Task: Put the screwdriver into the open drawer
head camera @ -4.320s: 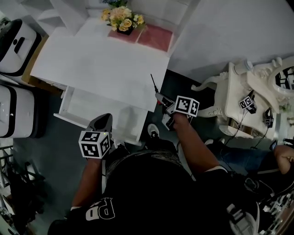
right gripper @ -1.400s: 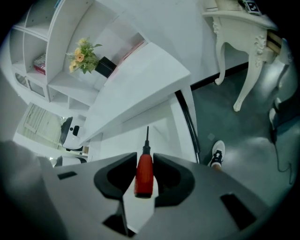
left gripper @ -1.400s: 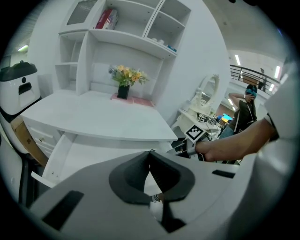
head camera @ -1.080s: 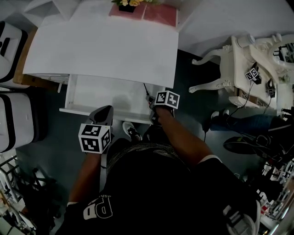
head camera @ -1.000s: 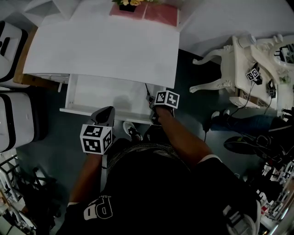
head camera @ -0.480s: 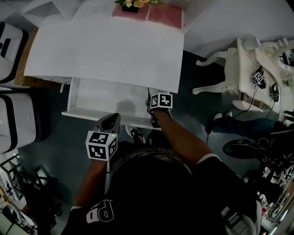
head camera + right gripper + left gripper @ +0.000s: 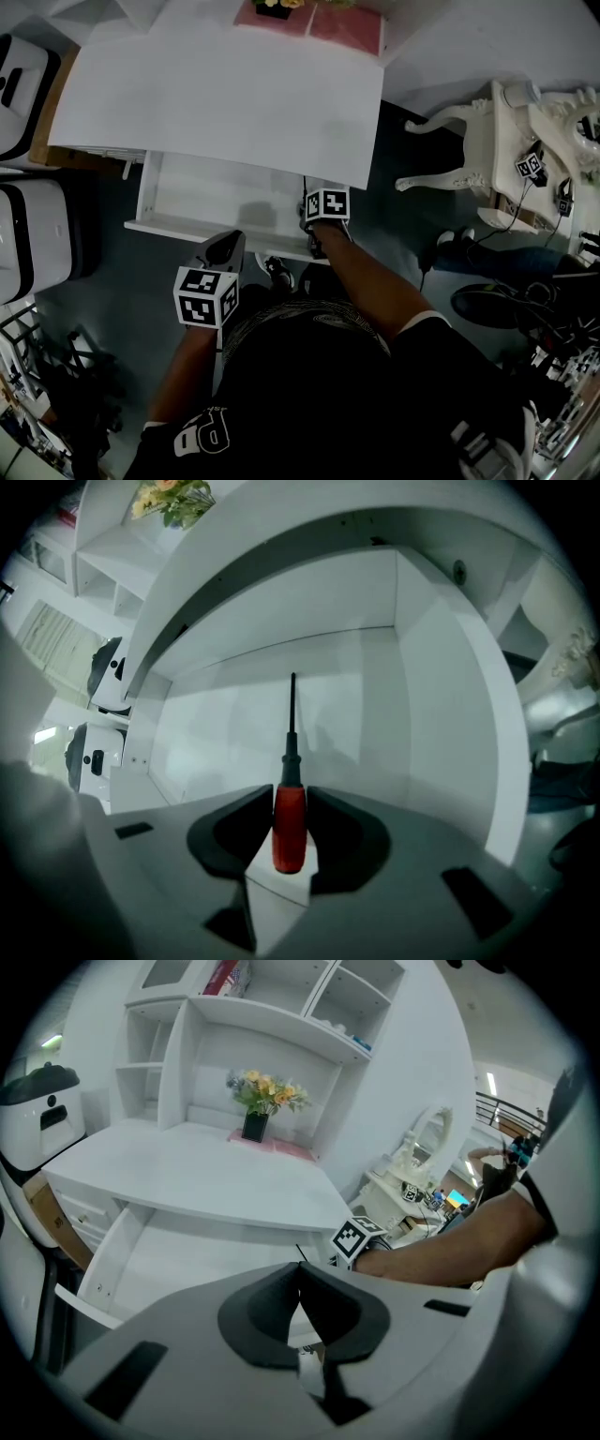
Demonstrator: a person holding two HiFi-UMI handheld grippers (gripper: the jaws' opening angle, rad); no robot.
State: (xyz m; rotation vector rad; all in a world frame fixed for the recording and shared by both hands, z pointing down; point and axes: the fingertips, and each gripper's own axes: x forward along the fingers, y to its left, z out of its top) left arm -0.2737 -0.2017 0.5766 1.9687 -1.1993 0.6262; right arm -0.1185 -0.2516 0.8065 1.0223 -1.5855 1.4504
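Observation:
The red-handled screwdriver [image 7: 290,808] with a thin black shaft is clamped between the jaws of my right gripper [image 7: 290,832], shaft pointing into the open white drawer [image 7: 234,733]. In the head view my right gripper [image 7: 309,225] sits over the drawer's right end, and the drawer [image 7: 202,199] is pulled out from under the white desk top [image 7: 220,94]. The screwdriver [image 7: 305,192] shaft shows above the marker cube. My left gripper [image 7: 223,249] hangs in front of the drawer's front edge, jaws shut on nothing [image 7: 298,1288].
A flower pot [image 7: 255,1115] and pink mat stand at the back of the desk under white shelves. White appliances [image 7: 28,234] stand left of the desk. An ornate white chair [image 7: 506,141] and a dark shoe are at the right. The floor is dark.
Over the last second my right gripper has stayed over the drawer's right end with the screwdriver; earlier it was out beside the desk's corner. My left gripper has drifted slightly right.

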